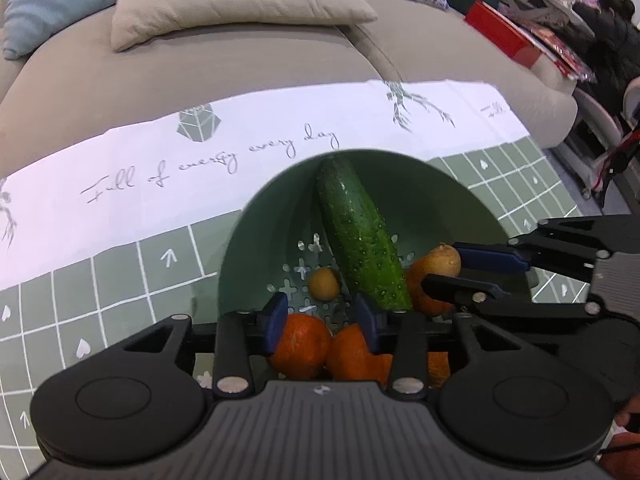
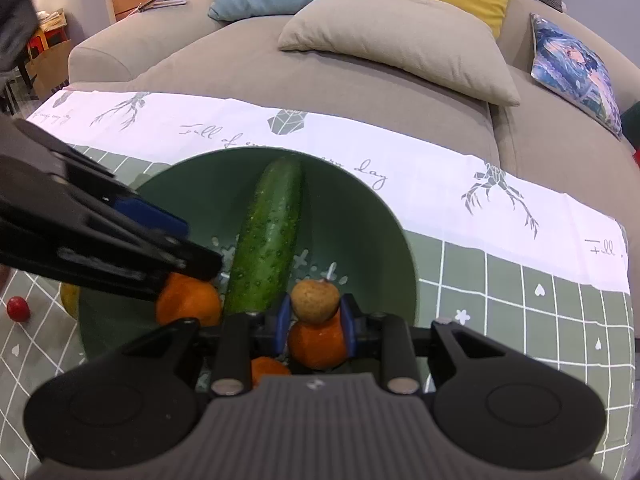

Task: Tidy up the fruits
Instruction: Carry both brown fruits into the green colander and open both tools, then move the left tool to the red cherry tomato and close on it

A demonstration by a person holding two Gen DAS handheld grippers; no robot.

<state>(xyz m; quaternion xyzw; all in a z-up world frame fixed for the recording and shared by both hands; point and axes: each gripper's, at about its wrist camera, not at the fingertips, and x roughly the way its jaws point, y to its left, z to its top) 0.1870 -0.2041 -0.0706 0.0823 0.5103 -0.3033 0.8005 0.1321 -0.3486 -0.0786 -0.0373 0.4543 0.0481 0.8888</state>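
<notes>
Both grippers hang over the green bowl point(image 2: 360, 208), which already holds a cucumber point(image 2: 268, 240), several oranges and a small brown fruit. The right gripper point(image 2: 316, 320) clasps a brown fruit point(image 2: 314, 302) above the bowl; the left gripper point(image 1: 322, 320) stands parted over an orange point(image 1: 300, 344). A red fruit point(image 2: 18, 309) lies outside the bowl, on the cloth to its left.

Both grippers are pointed steeply downward, close together. The left gripper point(image 1: 322, 320) is held with its blue pads point(image 1: 276, 322) parted, nothing pressed between them. The right gripper point(image 2: 316, 322) is closed, its blue pads point(image 2: 283, 320) pressed against what is gripped between them.
</notes>
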